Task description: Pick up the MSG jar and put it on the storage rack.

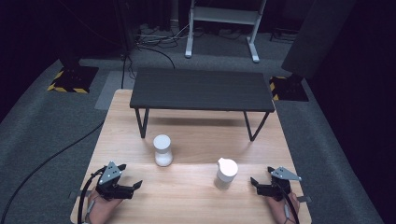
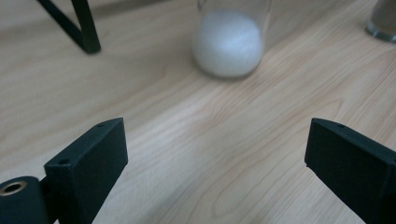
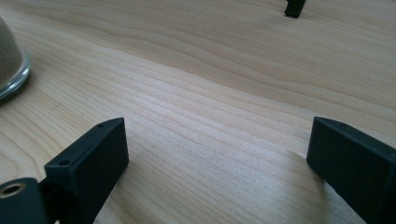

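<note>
Your left gripper (image 1: 130, 179) and right gripper (image 1: 260, 180) both stand wide and empty; a careless reach could tip the narrow-waisted white shaker (image 1: 163, 150) or the spouted jar (image 1: 226, 173).

Two hand-held grippers waiting low, jaws apart

The left gripper (image 1: 132, 180) and right gripper (image 1: 261, 179) are sitting near the person, jaws gaping wide and gripping nothing, tips pointing inward.

This looks like a lab or recording studio set up for tests. A pale wooden table (image 1: 140, 196) stands on grey carpet (image 1: 42, 135) among black curtains (image 1: 28, 28). Cables (image 1: 156, 39) lie loose on the floor beside a white stand (image 1: 222, 21), and yellow-black hazard tape (image 1: 70, 79) marks weighted bases.
</note>
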`<action>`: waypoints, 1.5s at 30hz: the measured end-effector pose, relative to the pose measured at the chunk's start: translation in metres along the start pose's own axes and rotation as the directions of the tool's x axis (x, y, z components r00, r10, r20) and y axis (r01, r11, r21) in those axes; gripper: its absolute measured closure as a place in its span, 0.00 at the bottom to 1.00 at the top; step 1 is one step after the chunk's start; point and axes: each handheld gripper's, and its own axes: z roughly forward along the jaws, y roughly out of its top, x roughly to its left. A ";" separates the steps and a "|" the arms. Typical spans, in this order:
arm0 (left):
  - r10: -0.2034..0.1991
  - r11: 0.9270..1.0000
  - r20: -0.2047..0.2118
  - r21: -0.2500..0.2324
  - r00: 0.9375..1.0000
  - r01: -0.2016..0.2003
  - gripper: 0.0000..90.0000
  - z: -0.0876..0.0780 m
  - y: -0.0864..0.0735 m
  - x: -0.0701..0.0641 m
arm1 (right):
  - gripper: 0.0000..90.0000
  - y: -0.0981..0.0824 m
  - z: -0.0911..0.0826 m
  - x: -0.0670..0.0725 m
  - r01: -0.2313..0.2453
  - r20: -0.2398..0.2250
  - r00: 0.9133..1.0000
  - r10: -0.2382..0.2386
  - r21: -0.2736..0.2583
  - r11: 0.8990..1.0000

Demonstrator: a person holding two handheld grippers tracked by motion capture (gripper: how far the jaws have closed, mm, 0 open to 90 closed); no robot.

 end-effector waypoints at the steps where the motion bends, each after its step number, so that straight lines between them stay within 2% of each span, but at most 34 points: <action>1: 0.008 1.000 0.002 -0.012 1.000 -0.008 0.06 -0.001 0.001 -0.001 | 0.06 0.000 0.000 0.000 0.000 0.000 1.000 0.000 0.000 1.000; 3: 0.008 1.000 0.018 -0.026 1.000 -0.008 0.06 -0.005 0.007 0.000 | 0.06 0.000 0.000 0.000 0.000 0.000 1.000 0.000 0.000 1.000; 9: -0.003 0.991 0.033 -0.136 0.999 0.008 0.06 -0.016 0.008 -0.003 | 0.06 0.000 0.000 0.000 0.000 0.000 1.000 0.000 0.000 1.000; 15: 0.056 0.977 0.018 -0.209 0.998 -0.051 0.07 -0.023 0.013 -0.012 | 0.06 0.000 0.000 0.000 0.000 0.000 1.000 0.000 0.000 1.000; 18: 0.067 0.967 0.020 -0.247 0.998 -0.060 0.07 -0.023 0.011 -0.014 | 0.06 0.000 0.000 0.000 0.000 0.000 1.000 0.000 0.000 1.000; 25: 0.083 0.961 0.014 -0.267 0.996 -0.076 0.08 -0.012 0.003 -0.016 | 0.06 0.000 0.000 0.000 0.000 0.000 1.000 0.000 0.000 1.000; 30: 0.047 0.953 -0.003 -0.300 0.999 -0.046 0.08 -0.006 -0.003 -0.014 | 0.06 0.000 0.000 0.000 0.000 0.000 1.000 0.000 0.000 1.000; 33: 0.028 0.953 0.004 -0.302 1.000 -0.026 0.08 0.001 -0.002 -0.012 | 0.06 0.000 0.000 0.000 0.000 0.000 1.000 0.000 0.000 1.000; 35: 0.033 0.954 0.004 -0.298 0.999 -0.030 0.08 0.004 -0.001 -0.011 | 0.06 0.000 0.000 0.000 0.000 0.000 1.000 0.000 0.000 1.000; 39: 0.074 0.958 0.004 -0.279 0.997 -0.070 0.07 0.018 0.007 -0.009 | 0.06 0.000 0.000 0.000 0.000 0.000 1.000 0.000 0.000 1.000; 42: 0.065 0.962 0.016 -0.266 0.998 -0.059 0.07 0.030 0.011 -0.008 | 0.06 0.000 0.000 0.000 0.000 0.000 1.000 0.000 0.000 1.000; 45: 0.068 0.963 0.020 -0.264 0.997 -0.060 0.07 0.041 0.014 -0.008 | 0.06 0.000 0.000 0.000 0.000 0.000 1.000 0.000 0.000 1.000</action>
